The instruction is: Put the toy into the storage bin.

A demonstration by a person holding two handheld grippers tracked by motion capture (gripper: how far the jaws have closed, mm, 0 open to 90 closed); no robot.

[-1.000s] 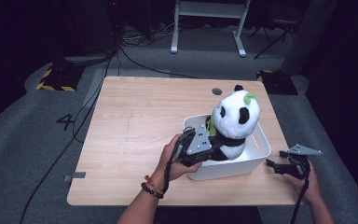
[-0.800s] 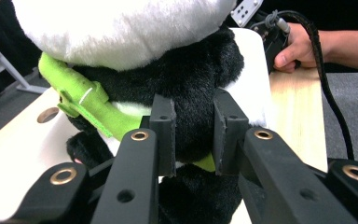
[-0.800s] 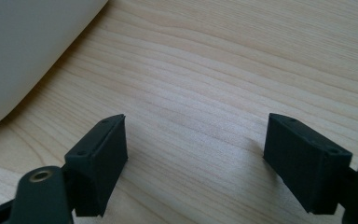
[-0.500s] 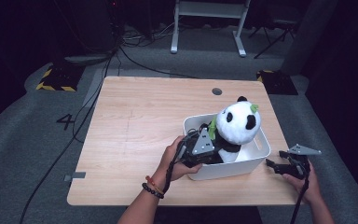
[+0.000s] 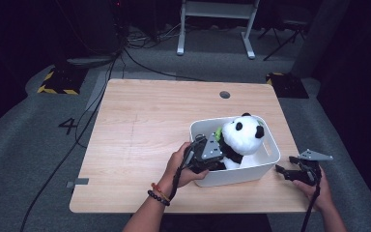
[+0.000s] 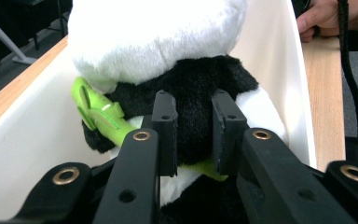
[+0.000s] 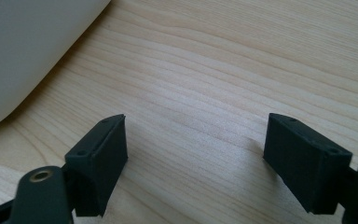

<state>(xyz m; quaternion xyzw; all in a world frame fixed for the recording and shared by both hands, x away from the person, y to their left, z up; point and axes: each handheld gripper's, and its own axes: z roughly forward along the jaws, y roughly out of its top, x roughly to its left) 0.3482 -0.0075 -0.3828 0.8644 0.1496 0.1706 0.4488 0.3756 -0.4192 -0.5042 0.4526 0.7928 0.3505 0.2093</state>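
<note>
Inside white bin | left gripper clamps panda | right gripper agape beside bin

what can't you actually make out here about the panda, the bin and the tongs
- Panda legs and underside: high view, hidden by the white bin wall and the left tongs.
- Panda face: left gripper view, cut off by the top edge.
- Whether the panda rests on the bin floor: hidden in both views.
- Green leaf lower end: left gripper view, behind the tongs.
- Right tongs pads: too small in the high view.
</note>
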